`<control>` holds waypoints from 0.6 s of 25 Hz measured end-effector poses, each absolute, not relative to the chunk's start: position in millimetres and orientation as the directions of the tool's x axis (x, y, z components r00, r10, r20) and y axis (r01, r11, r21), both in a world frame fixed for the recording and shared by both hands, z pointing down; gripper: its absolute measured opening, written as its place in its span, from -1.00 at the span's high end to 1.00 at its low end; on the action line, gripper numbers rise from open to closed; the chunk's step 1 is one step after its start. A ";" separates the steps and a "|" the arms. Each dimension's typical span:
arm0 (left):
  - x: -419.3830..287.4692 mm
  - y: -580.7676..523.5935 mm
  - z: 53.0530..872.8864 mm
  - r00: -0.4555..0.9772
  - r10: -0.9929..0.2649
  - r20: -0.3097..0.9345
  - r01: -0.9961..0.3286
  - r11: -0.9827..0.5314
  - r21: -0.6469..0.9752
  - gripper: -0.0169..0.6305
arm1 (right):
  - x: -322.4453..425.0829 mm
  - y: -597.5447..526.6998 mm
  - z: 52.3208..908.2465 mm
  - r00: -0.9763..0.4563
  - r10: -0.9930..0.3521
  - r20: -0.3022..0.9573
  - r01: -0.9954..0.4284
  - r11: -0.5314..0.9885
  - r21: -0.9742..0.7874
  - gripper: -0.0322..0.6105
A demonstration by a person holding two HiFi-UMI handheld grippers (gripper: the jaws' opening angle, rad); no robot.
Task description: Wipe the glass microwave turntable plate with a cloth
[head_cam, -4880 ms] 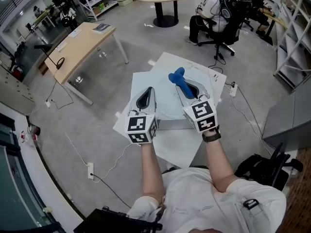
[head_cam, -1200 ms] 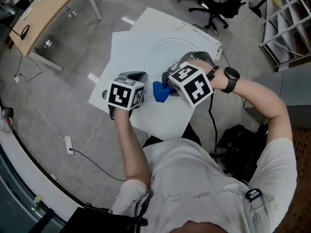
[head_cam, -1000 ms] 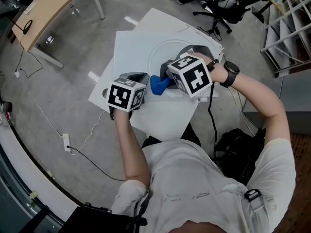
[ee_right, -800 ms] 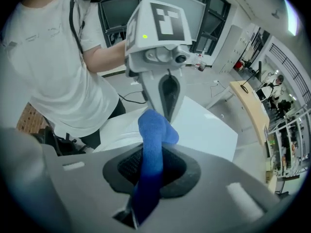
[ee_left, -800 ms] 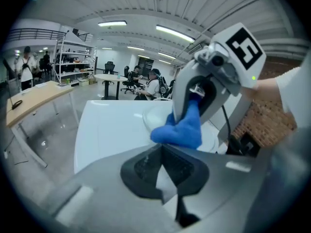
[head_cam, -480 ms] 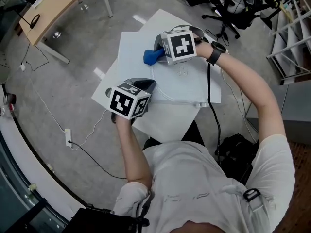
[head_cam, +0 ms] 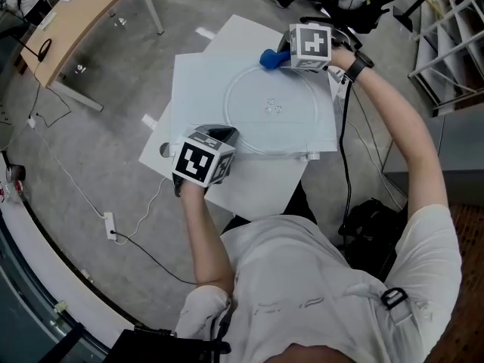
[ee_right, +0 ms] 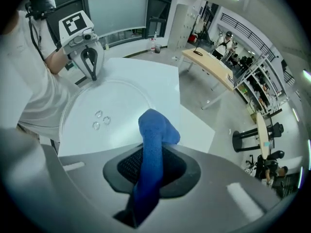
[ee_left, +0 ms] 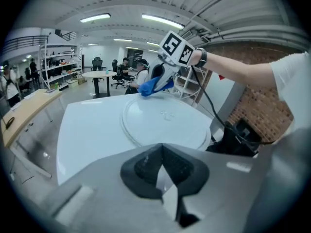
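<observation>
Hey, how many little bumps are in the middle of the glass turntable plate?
3: one bump, a second and a third form a tight triangle at the centre of the glass plate. None seems hidden.

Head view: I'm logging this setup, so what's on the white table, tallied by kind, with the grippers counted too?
glass turntable plate: 1
blue cloth: 1
grippers: 2, the left gripper and the right gripper
Total: 4
</observation>
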State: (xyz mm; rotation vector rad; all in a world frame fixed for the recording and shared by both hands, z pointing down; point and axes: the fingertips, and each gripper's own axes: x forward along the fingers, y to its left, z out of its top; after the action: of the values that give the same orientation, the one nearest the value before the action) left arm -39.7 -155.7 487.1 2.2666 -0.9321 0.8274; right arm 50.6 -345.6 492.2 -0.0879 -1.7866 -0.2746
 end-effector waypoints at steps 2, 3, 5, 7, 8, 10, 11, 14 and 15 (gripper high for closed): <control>-40.2 -154.4 487.3 0.571 -0.419 0.706 -0.753 -0.610 0.247 0.94 | 73.6 -336.5 489.3 -0.209 -0.086 0.974 0.192 0.973 0.127 0.70; -39.7 -153.7 487.6 0.571 -0.419 0.706 -0.752 -0.612 0.246 0.94 | 84.9 -327.5 487.5 -0.195 -0.078 0.978 0.189 0.975 0.116 0.70; -38.0 -152.7 489.1 0.575 -0.414 0.706 -0.748 -0.615 0.249 0.94 | 106.9 -304.4 485.3 -0.164 -0.053 0.985 0.196 0.977 0.085 0.70; -37.6 -151.4 490.8 0.579 -0.404 0.709 -0.744 -0.617 0.256 0.94 | 125.8 -283.7 486.4 -0.134 -0.031 0.990 0.212 0.975 0.059 0.70; -37.5 -150.8 491.4 0.580 -0.400 0.710 -0.743 -0.617 0.259 0.94 | 132.8 -274.1 486.1 -0.127 -0.025 0.992 0.211 0.976 0.051 0.70; -36.5 -149.7 491.8 0.581 -0.399 0.709 -0.743 -0.616 0.263 0.94 | 145.0 -255.6 484.8 -0.124 -0.015 0.992 0.197 0.980 0.039 0.70; -35.8 -149.1 491.7 0.583 -0.399 0.708 -0.742 -0.616 0.264 0.94 | 150.1 -246.2 484.6 -0.125 -0.008 0.992 0.190 0.981 0.032 0.70; -35.4 -148.5 491.9 0.588 -0.399 0.704 -0.740 -0.617 0.268 0.94 | 156.2 -215.0 486.4 -0.127 0.024 0.992 0.195 0.981 0.001 0.70; -36.1 -149.1 491.7 0.588 -0.402 0.702 -0.741 -0.616 0.268 0.94 | 155.2 -203.6 487.7 -0.127 0.038 0.991 0.205 0.979 -0.011 0.70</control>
State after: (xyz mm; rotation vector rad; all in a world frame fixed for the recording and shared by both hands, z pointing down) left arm -36.1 -149.1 491.7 2.2697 -0.9052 0.8132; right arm 155.2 -203.6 487.7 -0.1844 -1.6951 -0.1448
